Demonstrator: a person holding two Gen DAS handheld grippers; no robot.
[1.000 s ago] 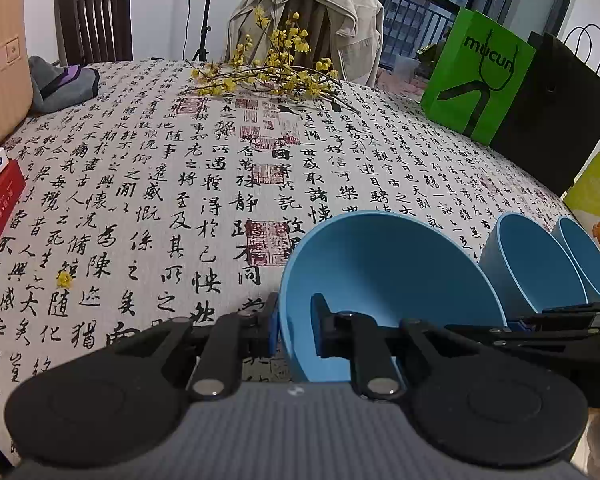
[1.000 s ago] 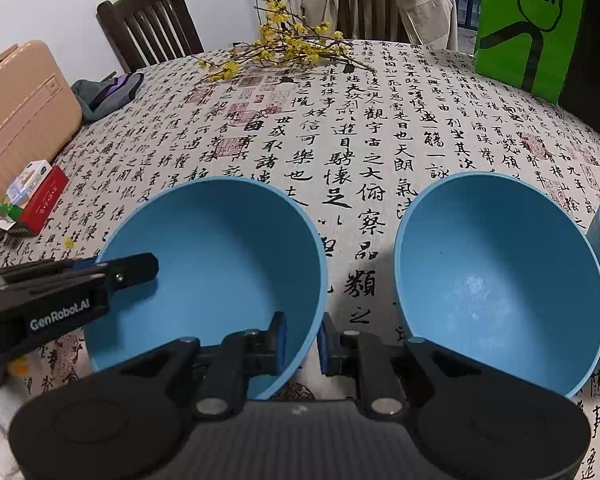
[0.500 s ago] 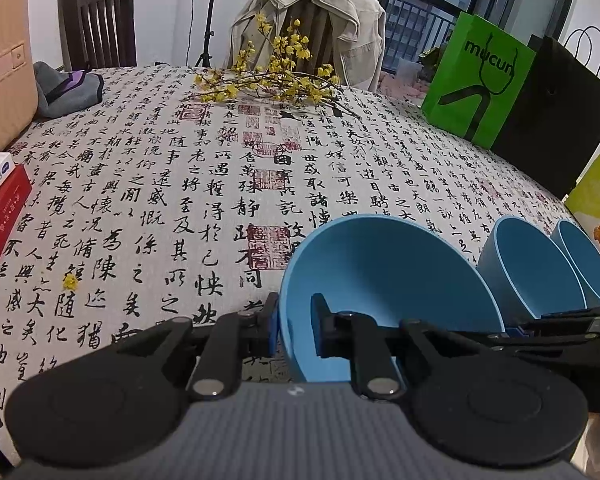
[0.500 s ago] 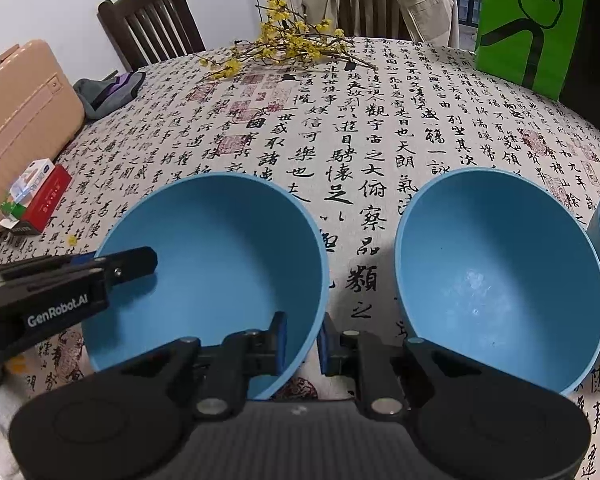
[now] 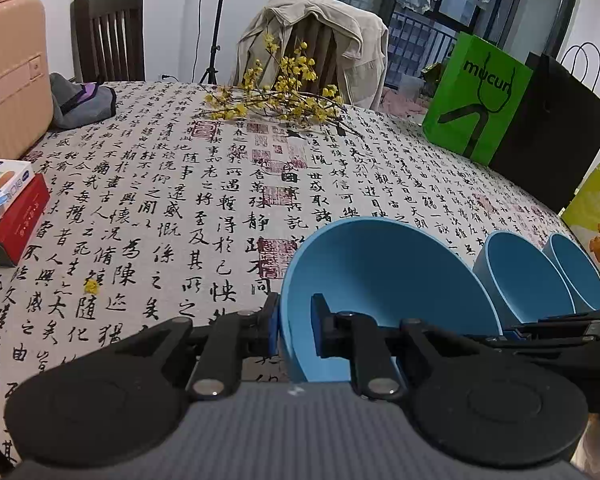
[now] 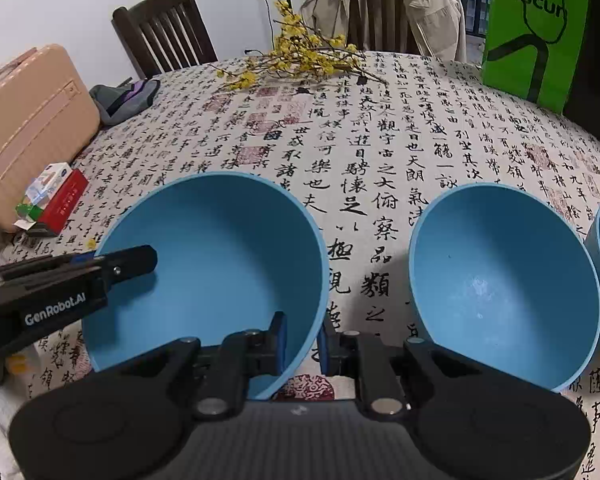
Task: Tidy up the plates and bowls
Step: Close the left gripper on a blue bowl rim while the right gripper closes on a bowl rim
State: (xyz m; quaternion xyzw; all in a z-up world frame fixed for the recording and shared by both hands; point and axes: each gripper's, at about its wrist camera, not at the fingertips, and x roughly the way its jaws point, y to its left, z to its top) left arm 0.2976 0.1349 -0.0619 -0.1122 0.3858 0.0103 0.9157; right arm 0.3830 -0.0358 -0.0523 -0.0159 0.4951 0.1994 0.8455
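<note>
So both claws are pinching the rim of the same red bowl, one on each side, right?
Not quite: the bowl is blue, not red. The right wrist view shows the right claw pinching its near rim and the left claw clamped on the opposite side.

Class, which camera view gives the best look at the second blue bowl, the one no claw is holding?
The right wrist view: the free bowl shows its whole rim and inside, standing beside the held bowl. The left wrist view shows only part of it, behind the held bowl's rim and cut off below by the other claw.
</note>
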